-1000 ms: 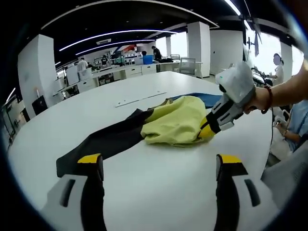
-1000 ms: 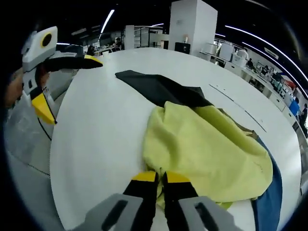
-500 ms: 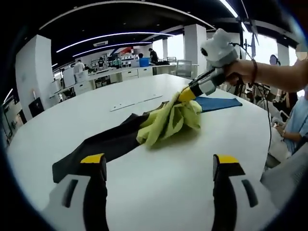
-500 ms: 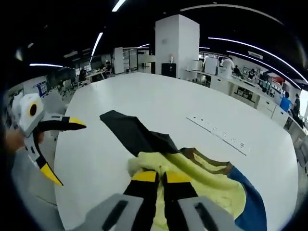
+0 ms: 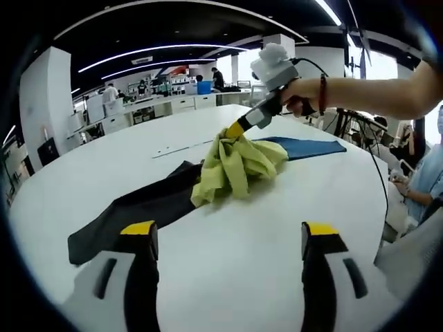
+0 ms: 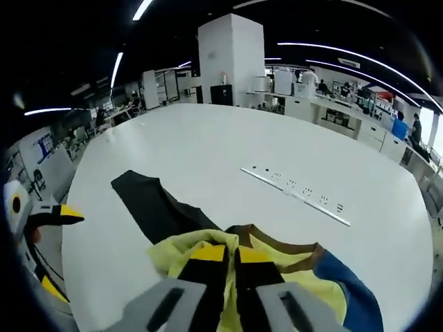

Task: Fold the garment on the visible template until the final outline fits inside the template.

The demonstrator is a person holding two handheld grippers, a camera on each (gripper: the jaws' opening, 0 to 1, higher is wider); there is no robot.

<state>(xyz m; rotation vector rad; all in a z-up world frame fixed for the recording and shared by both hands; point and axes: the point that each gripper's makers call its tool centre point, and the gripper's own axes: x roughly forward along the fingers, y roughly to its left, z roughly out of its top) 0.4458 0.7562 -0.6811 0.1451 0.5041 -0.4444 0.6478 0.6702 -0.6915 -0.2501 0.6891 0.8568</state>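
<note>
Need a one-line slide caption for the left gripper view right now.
Right tool lifts the yellow part of the garment off the white table; left tool waits open in front.

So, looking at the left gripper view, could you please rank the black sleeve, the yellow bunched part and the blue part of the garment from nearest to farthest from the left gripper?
1. black sleeve, lying flat ahead of the left gripper, toward its left jaw.
2. yellow bunched part, mid-table, lifted by the right gripper.
3. blue part, flat on the table beyond the yellow, to the right.

White pillar (image 6: 232, 59), desks (image 6: 332, 114), ppl (image 6: 399, 124) in bkgd.
</note>
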